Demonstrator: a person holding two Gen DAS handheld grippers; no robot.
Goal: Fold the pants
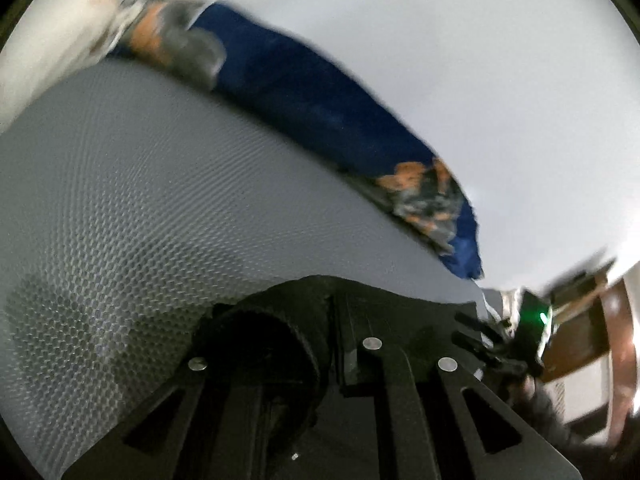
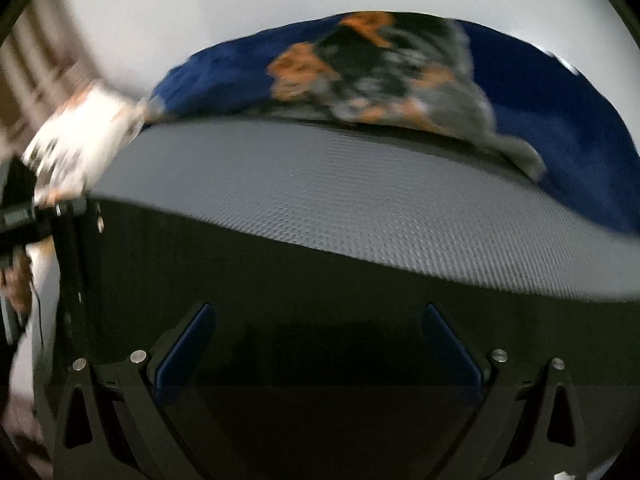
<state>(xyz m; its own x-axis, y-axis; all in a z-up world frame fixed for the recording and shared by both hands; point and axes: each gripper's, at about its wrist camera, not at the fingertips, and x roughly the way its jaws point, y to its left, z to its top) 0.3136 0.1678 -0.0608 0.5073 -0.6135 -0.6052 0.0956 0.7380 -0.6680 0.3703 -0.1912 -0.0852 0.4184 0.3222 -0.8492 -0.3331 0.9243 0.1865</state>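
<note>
Right wrist view shows the right claw spread and empty; ahead, the pants look limp, best pinched at an edge. Left claw pinches them.

no legible txt, labels, nos.

Right gripper jaws apart, nothing between. Pants blurred, on grey textured mat ahead.

Matt black cloth pants, grey textured mesh-patterned mat, soft blue cloth blanket
</note>
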